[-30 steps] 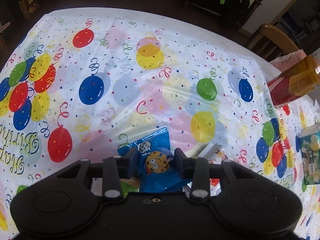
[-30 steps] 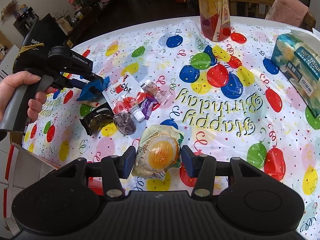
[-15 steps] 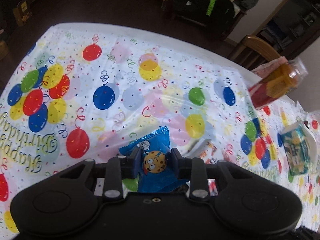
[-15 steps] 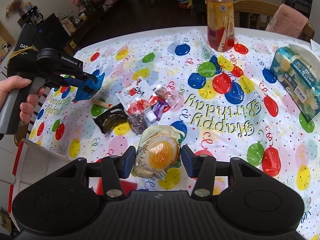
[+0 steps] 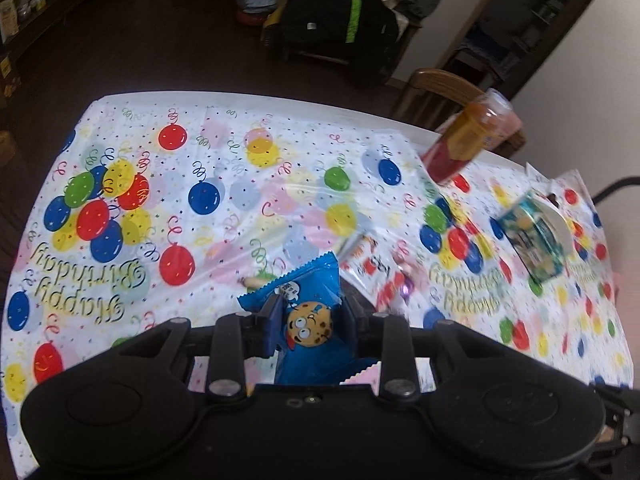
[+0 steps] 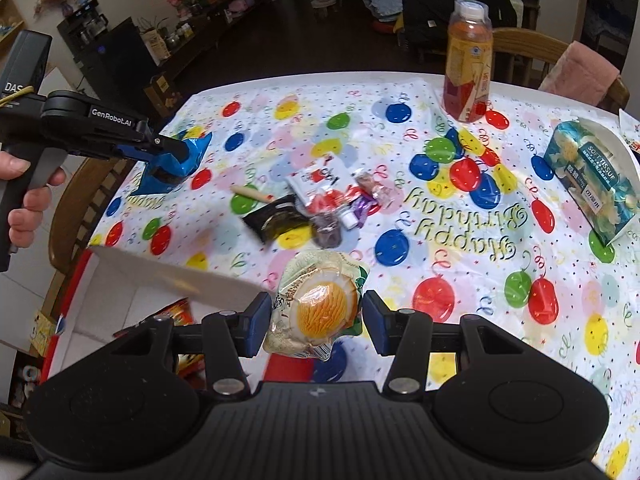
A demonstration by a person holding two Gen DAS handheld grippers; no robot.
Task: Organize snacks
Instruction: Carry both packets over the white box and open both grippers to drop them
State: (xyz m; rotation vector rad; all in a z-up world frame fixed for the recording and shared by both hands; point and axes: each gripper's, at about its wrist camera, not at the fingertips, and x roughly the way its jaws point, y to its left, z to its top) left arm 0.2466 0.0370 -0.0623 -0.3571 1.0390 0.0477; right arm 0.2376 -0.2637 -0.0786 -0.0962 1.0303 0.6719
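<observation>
Two snacks are held off the tabletop: the left claw is clamped on a blue cookie packet, and the right claw pinches a clear-wrapped yellow cake packet. A hand grips the left claw's handle, holding it level above the tabletop's left edge. About six small snack packets lie clustered mid-tabletop, with one juice bottle and one tissue pack standing apart.

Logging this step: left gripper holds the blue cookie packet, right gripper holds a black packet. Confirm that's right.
Not quite. The left gripper does hold the blue cookie packet, but the right gripper holds the egg-picture packet; the black packet lies on the table, as the right wrist view shows.
</observation>
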